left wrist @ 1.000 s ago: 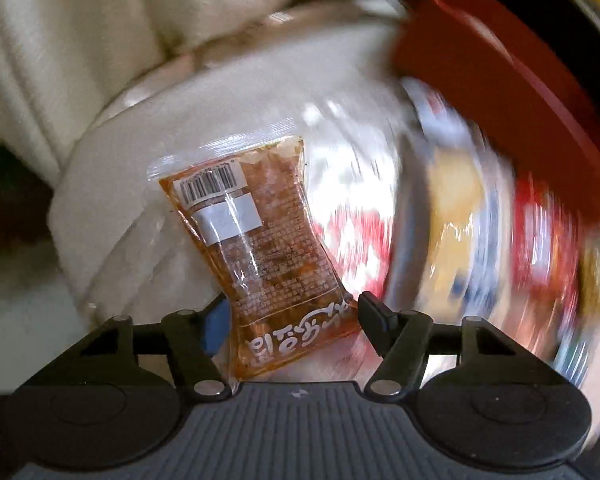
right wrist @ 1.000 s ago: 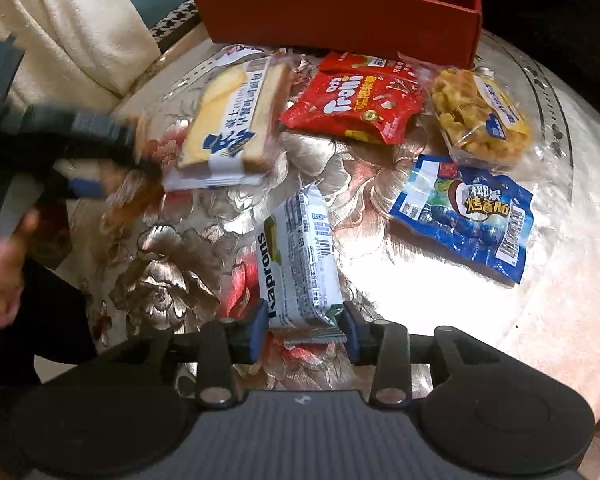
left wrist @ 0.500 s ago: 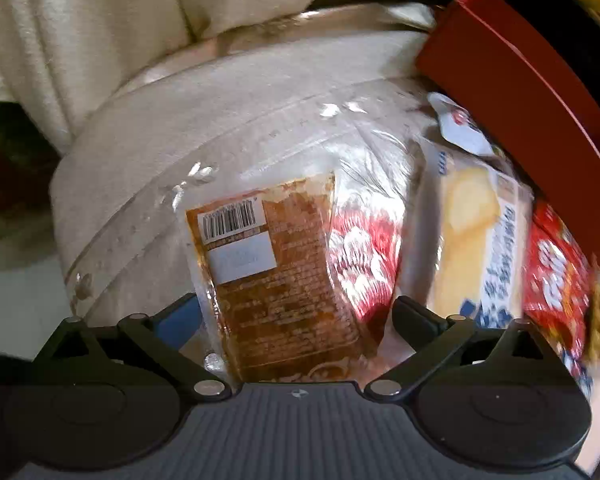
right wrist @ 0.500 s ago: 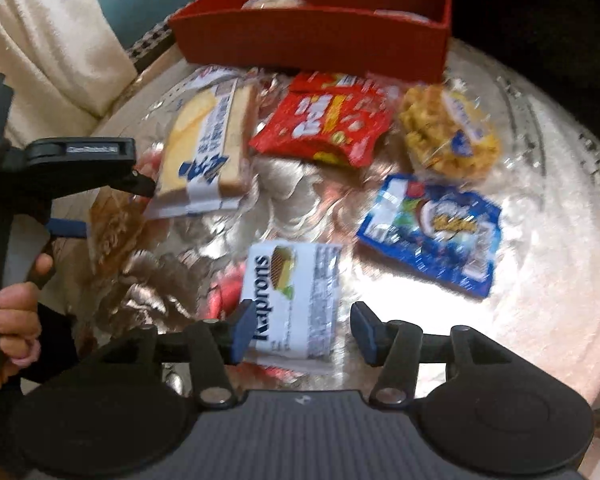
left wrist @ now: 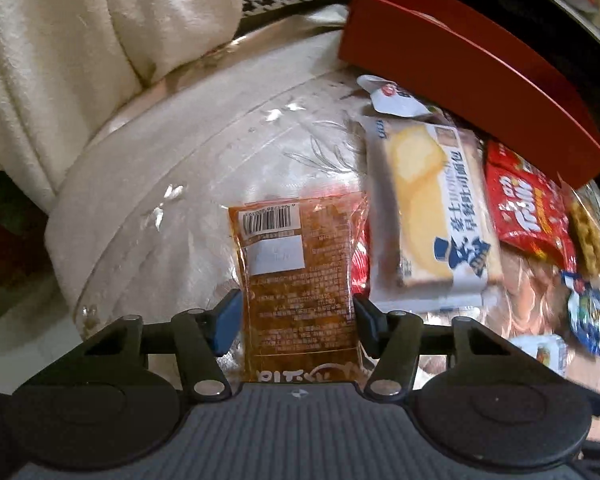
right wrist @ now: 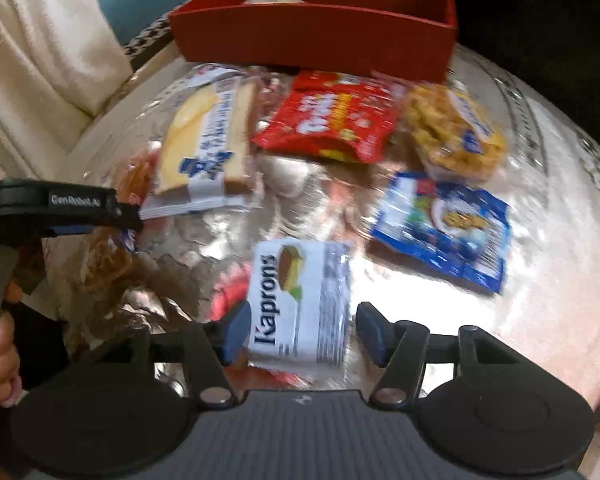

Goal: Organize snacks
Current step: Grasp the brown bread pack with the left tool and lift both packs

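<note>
- The orange-brown packet (left wrist: pixel 300 276) is being pinched between the fingers of the left gripper (left wrist: pixel 298 314), both pads pressed against its sides at 6 o'clock of the left wrist view.
- The white Kaprons pack (right wrist: pixel 300 304) is being bracketed by the right gripper (right wrist: pixel 300 328), whose jaws are spread; a gap is seen on the right side, so no grip is judged yet.
- The red box (right wrist: pixel 312 28) is seen at 12 o'clock, with something pale inside; most of its interior is hidden.
- Four snacks are being left loose on the table (right wrist: pixel 540 200): the bread pack (right wrist: pixel 204 152) at 10 o'clock, the red bag (right wrist: pixel 332 124), the yellow snack bag (right wrist: pixel 452 136), the blue bag (right wrist: pixel 444 232) at 2 o'clock.
- The task is being judged as early: most items are not yet boxed.
</note>
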`<state>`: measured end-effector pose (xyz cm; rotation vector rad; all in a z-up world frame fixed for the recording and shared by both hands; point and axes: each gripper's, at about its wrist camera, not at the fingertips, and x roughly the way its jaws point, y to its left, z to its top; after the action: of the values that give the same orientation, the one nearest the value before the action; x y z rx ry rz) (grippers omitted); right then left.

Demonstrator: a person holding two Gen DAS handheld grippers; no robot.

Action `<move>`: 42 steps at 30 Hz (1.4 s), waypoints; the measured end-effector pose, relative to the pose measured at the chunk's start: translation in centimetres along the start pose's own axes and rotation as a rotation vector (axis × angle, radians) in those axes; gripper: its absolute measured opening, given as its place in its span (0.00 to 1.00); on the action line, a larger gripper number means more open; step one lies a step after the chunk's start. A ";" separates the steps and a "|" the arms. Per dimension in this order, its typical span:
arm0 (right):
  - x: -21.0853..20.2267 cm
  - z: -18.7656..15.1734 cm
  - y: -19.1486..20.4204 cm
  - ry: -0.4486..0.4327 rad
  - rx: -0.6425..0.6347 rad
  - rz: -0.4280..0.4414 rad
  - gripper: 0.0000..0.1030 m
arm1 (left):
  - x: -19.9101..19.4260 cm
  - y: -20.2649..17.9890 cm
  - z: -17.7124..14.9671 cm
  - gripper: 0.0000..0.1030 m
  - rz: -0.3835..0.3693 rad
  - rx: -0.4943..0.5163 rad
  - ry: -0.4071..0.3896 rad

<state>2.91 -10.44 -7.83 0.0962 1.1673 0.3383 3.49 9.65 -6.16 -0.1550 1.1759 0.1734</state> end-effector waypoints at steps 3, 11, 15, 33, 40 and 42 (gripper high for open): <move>0.9 0.0 0.9 0.010 -0.029 -0.033 0.62 | 0.8 -0.8 0.0 0.65 0.001 0.036 -0.006; 2.5 -1.5 3.4 0.013 -0.143 -0.097 0.98 | 0.8 -0.7 -0.2 0.84 0.038 0.055 -0.018; 2.7 -1.4 3.7 0.027 -0.153 -0.114 0.98 | 1.1 -0.2 -0.3 0.93 0.065 0.049 -0.018; -0.8 -0.9 1.0 -0.068 -0.030 -0.106 0.52 | -0.9 -0.7 -1.5 0.60 -0.044 0.086 0.001; -2.5 -0.8 1.3 -0.120 -0.028 -0.092 0.52 | -2.7 -2.0 -2.5 0.57 -0.065 0.120 -0.022; -3.1 -0.9 1.4 -0.138 -0.026 -0.086 0.52 | -3.2 -2.4 -2.8 0.57 -0.065 0.131 -0.035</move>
<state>0.73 -10.20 -5.12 0.0459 1.0273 0.2669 0.30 6.52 -4.15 -0.0747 1.1423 0.0418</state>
